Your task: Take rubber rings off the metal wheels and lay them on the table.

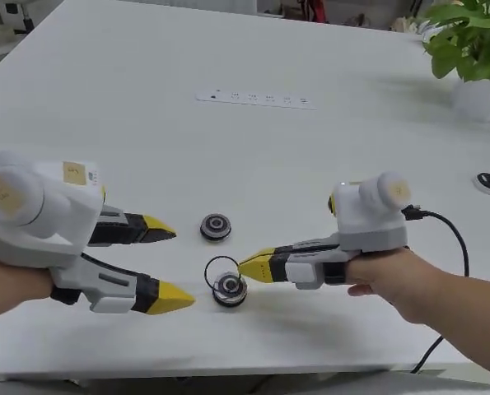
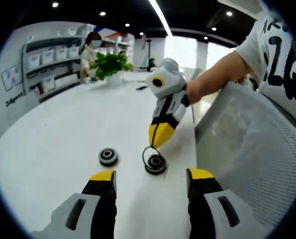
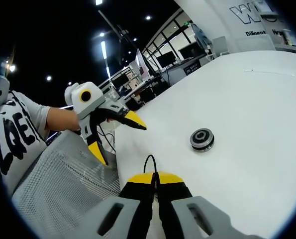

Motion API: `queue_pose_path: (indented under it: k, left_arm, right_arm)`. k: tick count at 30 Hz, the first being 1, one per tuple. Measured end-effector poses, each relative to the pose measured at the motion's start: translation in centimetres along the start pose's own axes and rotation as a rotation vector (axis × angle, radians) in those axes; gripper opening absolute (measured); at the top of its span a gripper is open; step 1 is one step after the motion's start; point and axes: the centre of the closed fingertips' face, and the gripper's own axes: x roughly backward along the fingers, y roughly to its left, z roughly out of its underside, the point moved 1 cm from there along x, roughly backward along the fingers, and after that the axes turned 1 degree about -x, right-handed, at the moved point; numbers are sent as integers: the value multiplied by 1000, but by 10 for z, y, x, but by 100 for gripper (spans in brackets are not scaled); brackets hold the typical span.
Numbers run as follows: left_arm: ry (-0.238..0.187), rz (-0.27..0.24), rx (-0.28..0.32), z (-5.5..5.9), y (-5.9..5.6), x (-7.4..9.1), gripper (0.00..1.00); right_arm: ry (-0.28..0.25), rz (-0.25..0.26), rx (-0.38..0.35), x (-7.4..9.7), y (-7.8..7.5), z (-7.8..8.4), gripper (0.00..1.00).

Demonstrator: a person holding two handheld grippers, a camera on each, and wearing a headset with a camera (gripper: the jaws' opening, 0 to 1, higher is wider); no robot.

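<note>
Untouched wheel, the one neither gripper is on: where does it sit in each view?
Head view: the untouched wheel is centre, just beyond the right gripper.
Left gripper view: low, left of centre.
Right gripper view: right of centre.
Shared landmark: the right gripper's yellow tips, shut on the rubber ring.

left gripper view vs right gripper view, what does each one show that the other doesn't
Left gripper view, not the right: the near wheel under the right gripper, and the potted plant. Right gripper view, not the left: the power strip and the open left gripper seen whole. Both: the far wheel, the rubber ring pinched by the right gripper, the white table.
</note>
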Motion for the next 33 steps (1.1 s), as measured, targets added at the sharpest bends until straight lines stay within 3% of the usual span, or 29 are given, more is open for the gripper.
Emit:
queue_pose_path:
  k: [8,20,33]
  left_arm:
    - [-3,-26,17,7,4,8,62]
    - [-6,-69,36,18,8,20,65]
    - [-12,-105,62,25,13,32,66]
  right_arm:
    - [-16,-19,-5,-4,4,-10,0]
    - [3,-43,22,-22,13,-22,0]
    - [42,-11,32,-42,7,-18,0]
